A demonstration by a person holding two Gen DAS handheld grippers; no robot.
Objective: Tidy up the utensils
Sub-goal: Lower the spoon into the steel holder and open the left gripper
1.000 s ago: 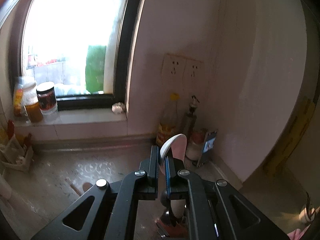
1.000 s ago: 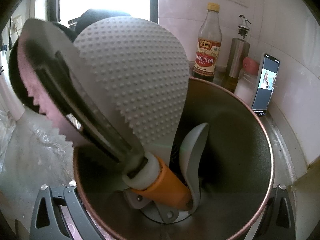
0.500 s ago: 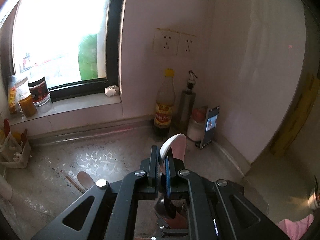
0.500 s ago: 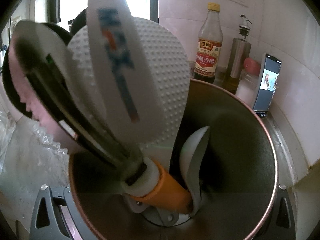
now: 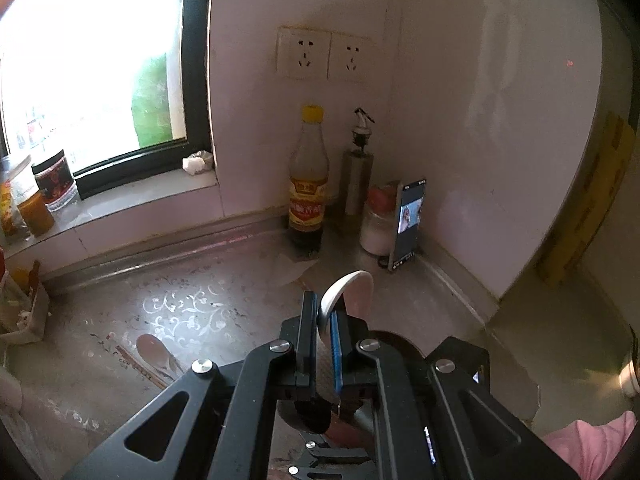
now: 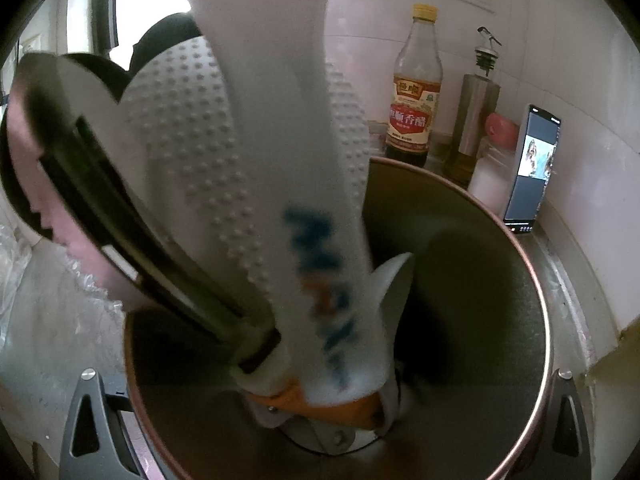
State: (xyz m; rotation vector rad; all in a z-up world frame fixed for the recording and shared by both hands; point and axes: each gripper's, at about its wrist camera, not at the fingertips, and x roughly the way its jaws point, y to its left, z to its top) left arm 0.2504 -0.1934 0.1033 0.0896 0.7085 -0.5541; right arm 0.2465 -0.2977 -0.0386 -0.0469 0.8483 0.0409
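- Two hand-held grippers are at work around one metal pot [image 6: 500,280], which stands on the counter [image 5: 208,312] just in front of the wall corner.
- One white spoon [image 5: 344,292] sits between the nearly closed pads of the left gripper [image 5: 320,332], its bowl end sticking up past the fingertips; in the right wrist view the same spoon [image 6: 288,184], with blurred blue and orange print on it, reaches down into the pot.
- Inside the pot: one dimpled white rice paddle [image 6: 192,152] with an orange handle base [image 6: 332,408], one dark-handled pink utensil [image 6: 60,184] leaning out over the left rim, and one grey spoon [image 6: 394,292] standing against the inside.
- The right gripper [image 6: 320,456] shows only its two outer arms either side of the pot's near rim; I cannot tell whether it grips the pot.
- Behind the pot, against the wall: one vinegar bottle [image 5: 307,196], one steel oil dispenser [image 5: 359,176], one jar with a red lid [image 5: 378,224], one phone [image 5: 409,224] propped upright.
- Two wall sockets [image 5: 326,58] sit above those.
- To the left of the pot, one wooden spoon [image 5: 154,354] lies on the counter.
- Jars [image 5: 52,184] stand on the window sill [image 5: 132,196], further left of the pot; their exact count is unclear.
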